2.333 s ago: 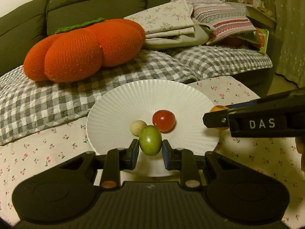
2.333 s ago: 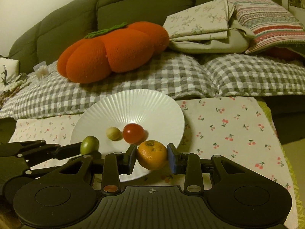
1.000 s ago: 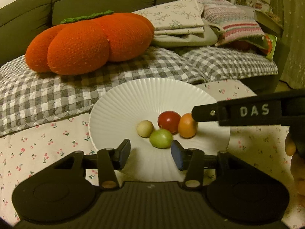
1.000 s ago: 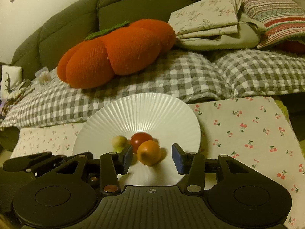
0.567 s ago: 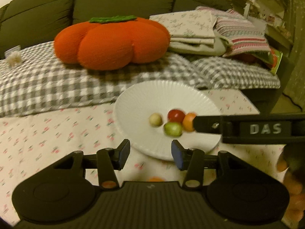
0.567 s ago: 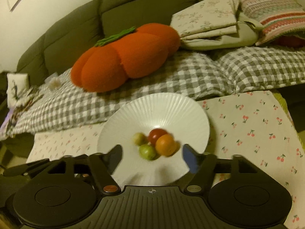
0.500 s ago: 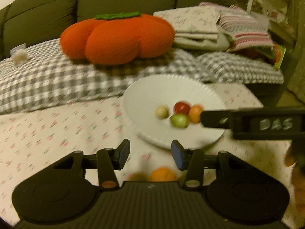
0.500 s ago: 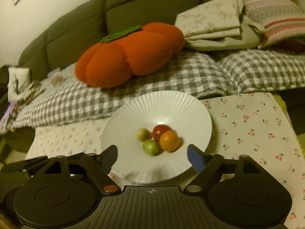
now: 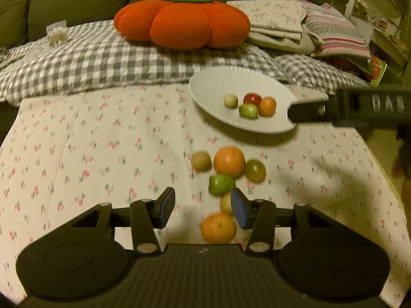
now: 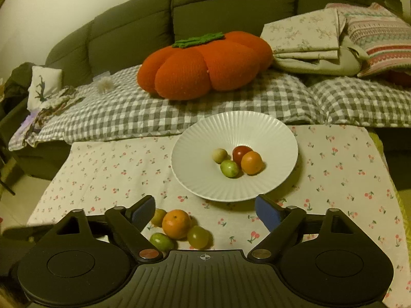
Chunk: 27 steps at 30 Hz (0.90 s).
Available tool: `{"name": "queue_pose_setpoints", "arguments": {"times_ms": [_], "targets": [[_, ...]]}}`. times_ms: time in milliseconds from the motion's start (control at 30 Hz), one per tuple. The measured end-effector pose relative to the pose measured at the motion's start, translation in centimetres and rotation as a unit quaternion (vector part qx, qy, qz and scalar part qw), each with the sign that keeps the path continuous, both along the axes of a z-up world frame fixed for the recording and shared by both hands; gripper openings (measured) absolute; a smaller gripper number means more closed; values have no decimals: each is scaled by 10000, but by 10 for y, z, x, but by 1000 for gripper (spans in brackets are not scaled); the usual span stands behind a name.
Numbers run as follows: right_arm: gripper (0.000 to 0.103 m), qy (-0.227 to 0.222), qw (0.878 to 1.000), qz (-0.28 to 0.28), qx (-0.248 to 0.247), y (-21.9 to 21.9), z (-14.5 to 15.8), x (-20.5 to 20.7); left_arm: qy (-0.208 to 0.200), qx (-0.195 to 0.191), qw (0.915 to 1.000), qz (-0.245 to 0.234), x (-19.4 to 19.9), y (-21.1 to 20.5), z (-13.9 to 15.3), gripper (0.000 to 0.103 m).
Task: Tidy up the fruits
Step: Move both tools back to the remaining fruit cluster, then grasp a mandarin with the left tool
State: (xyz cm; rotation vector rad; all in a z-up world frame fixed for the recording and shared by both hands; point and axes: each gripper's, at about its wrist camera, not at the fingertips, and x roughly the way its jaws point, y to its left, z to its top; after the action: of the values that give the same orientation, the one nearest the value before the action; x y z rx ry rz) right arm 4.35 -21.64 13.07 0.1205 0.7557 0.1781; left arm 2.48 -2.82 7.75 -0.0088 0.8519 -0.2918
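Both grippers have pulled back from the plate [image 10: 280,138] since the earlier frames, and loose fruit on the cloth [image 10: 102,169] has come into view. Left gripper [image 9: 203,206] hangs over the cloth with its fingers spread and nothing between them; right gripper [image 10: 205,209] is likewise wide open and empty, its fingers framing the plate's near rim from above.

On the plate lie four fruits in a tight cluster: a pale round one [image 10: 220,155], a red tomato [image 10: 241,153], a small orange [image 10: 252,162] and a green fruit [image 10: 229,168]. The orange touches the tomato, and the green fruit sits just in front of them.

Nearer the cameras, off the plate, a second group rests on the cloth. In the left view it reads as a brownish fruit [image 9: 201,161], a big orange [image 9: 229,162], an olive-green fruit [image 9: 255,171], a bright green one [image 9: 221,184], a small pale one [image 9: 226,203] beside the left gripper's right finger, and another orange [image 9: 218,227] close under the gripper. This view is blurred.

Behind the cloth, a pumpkin cushion [image 10: 205,64] sits on a checked blanket [image 10: 128,113].
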Motion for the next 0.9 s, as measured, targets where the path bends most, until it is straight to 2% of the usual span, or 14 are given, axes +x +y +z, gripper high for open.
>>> {"name": "queue_pose_setpoints", "arguments": {"times_ms": [100, 200, 433, 767, 867, 900], "targets": [[89, 47, 10000, 20, 48, -1, -1, -1, 79, -3, 10000, 6, -9, 3, -8, 49], [89, 100, 9999, 32, 26, -1, -3, -1, 170, -43, 9998, 6, -15, 5, -17, 63], [92, 378, 9992, 146, -64, 5, -15, 2, 199, 72, 9996, -176, -14, -3, -35, 69], [92, 616, 9980, 130, -59, 7, -27, 8, 26, 184, 9995, -274, -13, -11, -45, 69], [92, 637, 9978, 122, -98, 8, -30, 9, -3, 150, 9995, -291, -12, -11, -46, 65], [92, 648, 9978, 127, -105, 8, -31, 9, -16, 146, 9994, -301, -12, -11, -46, 60]]}}
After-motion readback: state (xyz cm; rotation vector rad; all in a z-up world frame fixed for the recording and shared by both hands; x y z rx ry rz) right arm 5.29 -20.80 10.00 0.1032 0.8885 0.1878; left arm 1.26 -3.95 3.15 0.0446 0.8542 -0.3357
